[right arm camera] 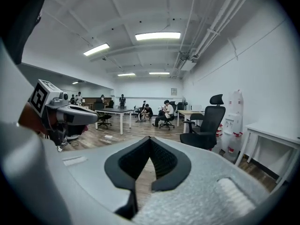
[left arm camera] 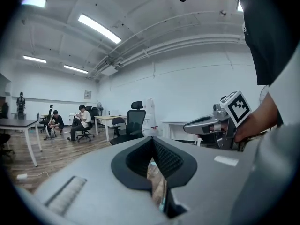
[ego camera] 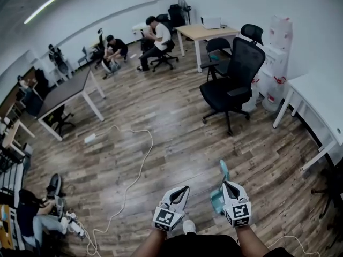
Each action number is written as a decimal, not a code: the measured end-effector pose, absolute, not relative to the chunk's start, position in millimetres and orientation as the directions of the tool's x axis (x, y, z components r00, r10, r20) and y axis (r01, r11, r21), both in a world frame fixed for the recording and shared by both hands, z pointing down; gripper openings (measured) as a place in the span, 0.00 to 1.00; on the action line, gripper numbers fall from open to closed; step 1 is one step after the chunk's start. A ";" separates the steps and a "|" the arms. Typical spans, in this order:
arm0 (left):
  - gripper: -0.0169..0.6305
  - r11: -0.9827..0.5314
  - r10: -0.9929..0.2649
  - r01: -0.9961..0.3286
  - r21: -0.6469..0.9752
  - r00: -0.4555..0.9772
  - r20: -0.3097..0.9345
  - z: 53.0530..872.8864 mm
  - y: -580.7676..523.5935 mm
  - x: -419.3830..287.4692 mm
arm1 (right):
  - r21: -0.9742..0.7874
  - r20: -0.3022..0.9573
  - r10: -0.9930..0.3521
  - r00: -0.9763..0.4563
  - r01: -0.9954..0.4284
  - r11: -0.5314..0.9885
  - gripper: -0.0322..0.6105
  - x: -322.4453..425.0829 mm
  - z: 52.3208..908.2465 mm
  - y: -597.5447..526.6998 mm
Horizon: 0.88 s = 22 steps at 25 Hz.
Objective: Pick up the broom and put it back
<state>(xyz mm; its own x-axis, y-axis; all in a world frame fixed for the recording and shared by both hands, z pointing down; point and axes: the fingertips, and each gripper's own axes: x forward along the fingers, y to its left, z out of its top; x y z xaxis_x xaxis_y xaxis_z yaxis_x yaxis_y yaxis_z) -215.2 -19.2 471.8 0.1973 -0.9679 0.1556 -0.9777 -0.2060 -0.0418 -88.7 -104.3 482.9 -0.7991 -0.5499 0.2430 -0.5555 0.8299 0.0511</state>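
A white cable (ego camera: 140, 162) snakes across the wood floor (ego camera: 177, 122) at 9 o'clock in the head view. At 6 o'clock, the left gripper (ego camera: 184, 189) is held low, its 2 jaws pressed together with nothing between them. At its 3 o'clock, a teal broom (ego camera: 223, 170), only partly seen, is on the floor between the 2 grippers. It is just beside the right gripper (ego camera: 227, 184), whose jaws are also together and empty. A black office chair (ego camera: 236, 68) stands at 1 o'clock, well apart.
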 end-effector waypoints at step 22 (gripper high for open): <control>0.05 -0.367 -0.896 -0.929 0.054 0.369 0.247 527.7 -79.4 -194.5 | 0.026 0.443 -0.615 -0.653 -0.676 0.736 0.05 -58.8 563.8 -129.5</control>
<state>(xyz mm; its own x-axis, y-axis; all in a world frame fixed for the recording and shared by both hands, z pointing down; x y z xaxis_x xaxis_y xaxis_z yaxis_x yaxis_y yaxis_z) -194.5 -79.4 527.7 0.3686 -0.8963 0.2466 -0.9287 -0.3670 0.0542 -58.8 -129.5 563.8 -0.6527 -0.6148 0.4428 -0.6759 0.7365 0.0262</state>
